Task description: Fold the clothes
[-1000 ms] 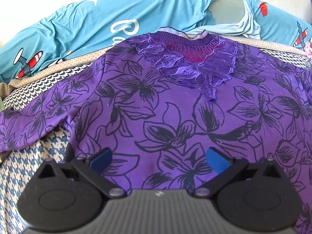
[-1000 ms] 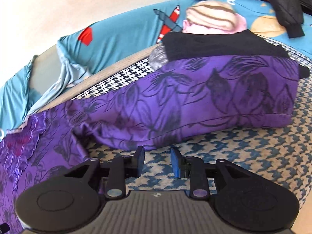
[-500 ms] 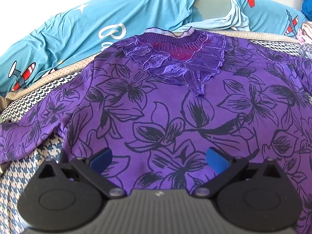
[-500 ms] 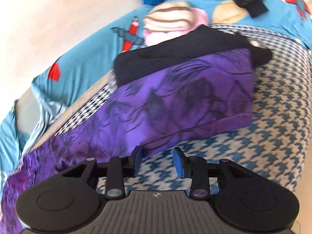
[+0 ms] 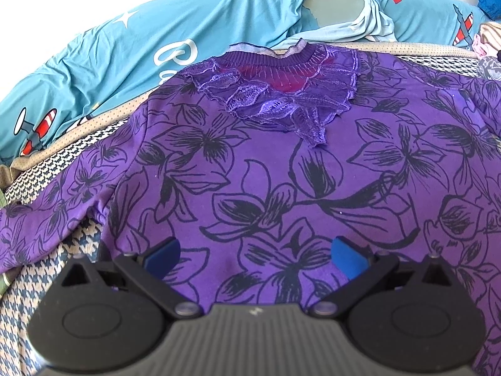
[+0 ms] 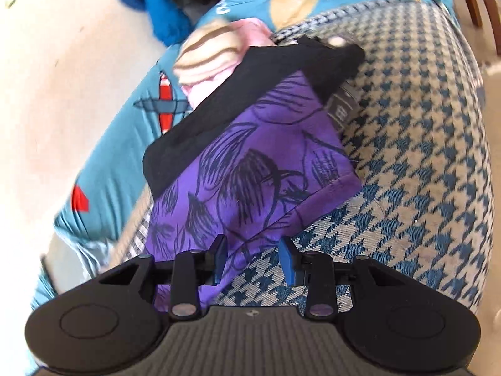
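Houndstooth upholstery (image 6: 416, 169) in blue and cream is shown widest in the right wrist view, curving off to the right; only a strip of it is seen at lower left in the left wrist view. Teal printed fabric (image 5: 162, 31), w/ planes and white lettering, is draped along the back in both views. Purple floral top (image 5: 281, 169) is laid flat, front up, filling most of the left wrist view, collar at the far side; its lace neckline panel (image 5: 281, 100) is seen in that view only. Its sleeve (image 6: 250, 169) is seen spread over the upholstery in the right wrist view, cuff end lying against a black garment (image 6: 250, 87), behind which a pink and beige bundle is partly seen. Left gripper (image 5: 255, 252) is held w/ jaws wide apart above the top's lower front, nothing between the pads. Right gripper (image 6: 252, 258) is held w/ jaws partly apart, having just been opening; the sleeve's edge is seen between them but is not pinched.
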A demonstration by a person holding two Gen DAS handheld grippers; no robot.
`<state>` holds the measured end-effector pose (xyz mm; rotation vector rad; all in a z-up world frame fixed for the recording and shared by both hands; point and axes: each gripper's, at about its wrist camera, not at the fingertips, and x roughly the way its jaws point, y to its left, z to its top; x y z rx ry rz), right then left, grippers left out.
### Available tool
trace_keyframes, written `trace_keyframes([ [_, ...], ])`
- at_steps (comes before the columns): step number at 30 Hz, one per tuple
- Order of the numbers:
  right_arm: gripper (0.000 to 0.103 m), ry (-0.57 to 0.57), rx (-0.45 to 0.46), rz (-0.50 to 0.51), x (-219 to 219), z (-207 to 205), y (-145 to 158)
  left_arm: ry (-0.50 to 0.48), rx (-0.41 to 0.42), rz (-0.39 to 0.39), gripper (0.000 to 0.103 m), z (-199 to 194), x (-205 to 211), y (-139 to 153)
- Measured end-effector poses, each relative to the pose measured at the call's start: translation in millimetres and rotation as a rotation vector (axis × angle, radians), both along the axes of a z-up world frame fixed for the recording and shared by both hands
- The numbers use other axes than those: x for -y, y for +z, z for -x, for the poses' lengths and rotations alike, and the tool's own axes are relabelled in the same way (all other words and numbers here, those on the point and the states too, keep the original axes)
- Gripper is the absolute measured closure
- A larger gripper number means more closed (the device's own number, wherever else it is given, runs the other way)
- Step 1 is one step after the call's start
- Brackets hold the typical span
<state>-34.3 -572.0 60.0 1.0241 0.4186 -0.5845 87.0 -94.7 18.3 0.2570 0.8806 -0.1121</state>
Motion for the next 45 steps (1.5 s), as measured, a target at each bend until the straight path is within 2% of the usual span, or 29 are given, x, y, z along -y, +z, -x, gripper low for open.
trace_keyframes([
  [5, 0.068, -0.051, 0.043, -0.041, 10, 3, -4, -0.008, -0.003, -0.011, 0.0, 1, 2, -2],
  [12, 0.066, -0.069, 0.03, -0.069, 17, 0, -11, -0.008, -0.005, -0.011, 0.0, 1, 2, -3],
  [16, 0.057, -0.091, 0.033, -0.11, 20, 1, -16, -0.011, -0.003, -0.013, 0.0, 2, 2, -2],
  [20, 0.058, -0.095, 0.061, -0.133, 23, 4, -18, -0.015, -0.002, -0.016, 0.0, 3, 2, -3],
  [21, 0.061, -0.089, 0.069, -0.123, 23, 4, -18, -0.016, -0.002, -0.016, 0.0, 3, 2, -3],
  [23, 0.085, -0.076, 0.079, -0.084, 21, 4, -13, -0.017, -0.002, -0.018, 0.0, 3, 2, -2],
  [25, 0.094, -0.069, 0.077, -0.033, 17, 4, -7, -0.019, -0.001, -0.021, 0.0, 3, 2, -3],
  [29, 0.096, -0.065, 0.05, 0.027, 11, 3, 4, -0.018, -0.003, -0.022, 0.0, 3, 2, -3],
  [32, 0.096, -0.05, 0.07, 0.076, 6, 5, 15, -0.017, -0.004, -0.022, 0.0, 4, 3, -4],
  [38, 0.096, 0.097, 0.173, 0.251, -20, -8, 47, -0.015, -0.02, -0.006, 0.0, 4, 2, -5],
  [41, 0.096, 0.183, 0.212, 0.285, -36, -22, 57, -0.012, -0.049, 0.026, 0.0, 3, -1, -7],
  [45, 0.096, 0.259, 0.222, 0.32, -54, -42, 65, 0.007, -0.075, 0.076, 0.0, 1, -7, -8],
])
